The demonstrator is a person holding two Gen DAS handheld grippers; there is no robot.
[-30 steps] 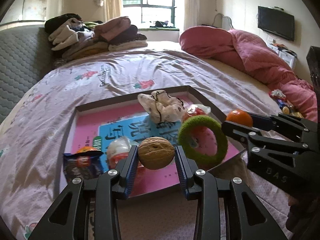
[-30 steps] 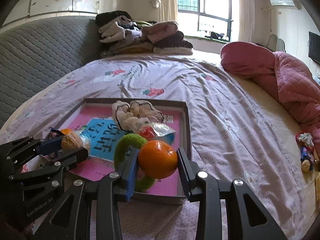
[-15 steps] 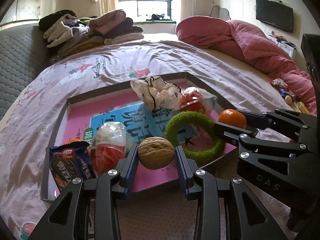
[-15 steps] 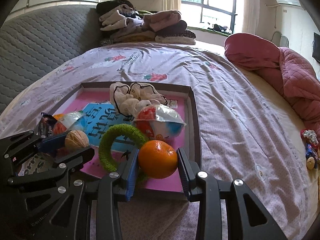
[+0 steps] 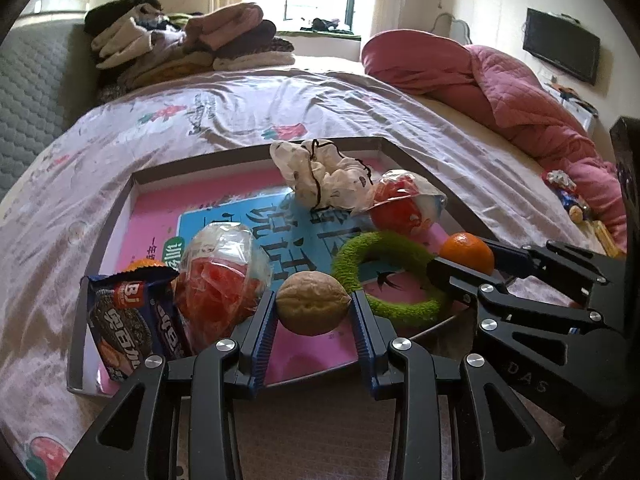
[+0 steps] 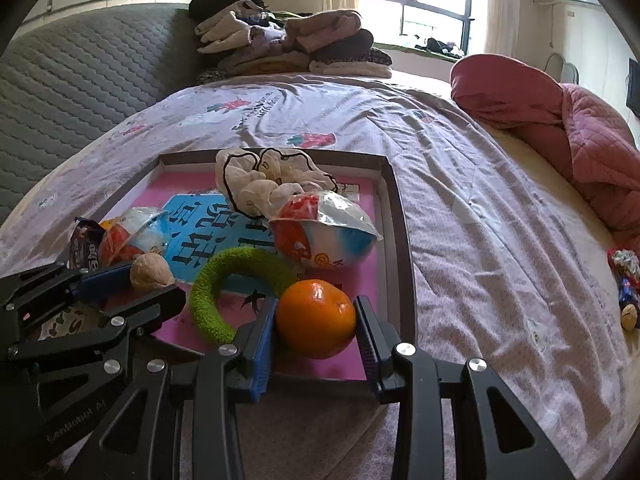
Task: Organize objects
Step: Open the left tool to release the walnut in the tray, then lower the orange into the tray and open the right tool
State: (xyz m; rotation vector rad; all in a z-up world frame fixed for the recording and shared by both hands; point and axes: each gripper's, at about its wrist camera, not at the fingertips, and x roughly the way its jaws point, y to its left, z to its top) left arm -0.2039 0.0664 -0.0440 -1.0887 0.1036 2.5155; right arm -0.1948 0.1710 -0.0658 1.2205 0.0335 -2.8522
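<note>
**Over the tray: two round loads, both roll risks**

Ahead of both tongs, shallow tray [image 5: 256, 152] is crowded. Right gripper [image 6: 316, 318] is clamped on the tangerine [image 6: 316, 318], left gripper [image 5: 313, 307] on the walnut [image 5: 313, 307]. Released high, either likely rolls off the low rim or jams against the green ring [image 6: 224, 280].

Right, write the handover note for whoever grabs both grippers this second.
Left gripper: shut on the walnut, above the tray's near edge.
Right gripper: shut on the orange, above the tray's near right corner.
Already in the tray: green ring, cloth scrunchie, two bagged snacks, biscuit pack.
Left: set both down in the tray; a few small items lie on the bed by the pink quilt.
</note>
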